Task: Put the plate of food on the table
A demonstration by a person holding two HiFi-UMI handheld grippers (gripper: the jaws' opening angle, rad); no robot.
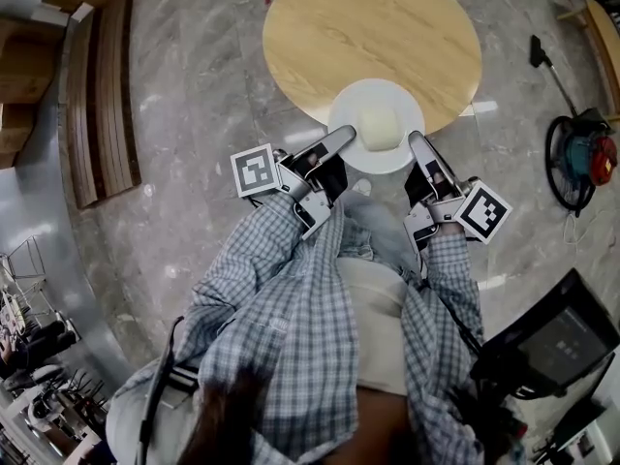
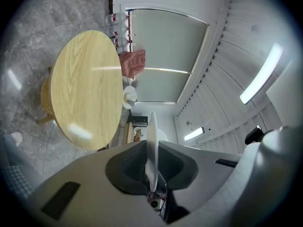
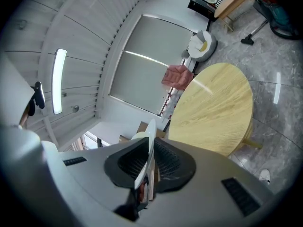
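Currently, plate point(image 1: 376, 153): white, carried level at centre frame of the head view; its far half overlaps the near edge of the table, its near half hangs over the floor point(image 1: 194, 114).
Food point(image 1: 381, 124): pale mound seated mid-plate.
Left gripper point(image 1: 345, 139): jaws clamped on the plate's left rim.
Right gripper point(image 1: 418, 144): jaws clamped on the opposite, right rim.
Table point(image 1: 368, 27): round, wooden, bare, upper centre of the frame.
Step in hand: bring the whole plate over the tabletop.
Technique: move both grippers together at equal pace; keep the rim level so the food does not slide; lower until the base seats flat, well inside the edge; only then release both rims.
Risk: release at the edge would likely tip the plate off.
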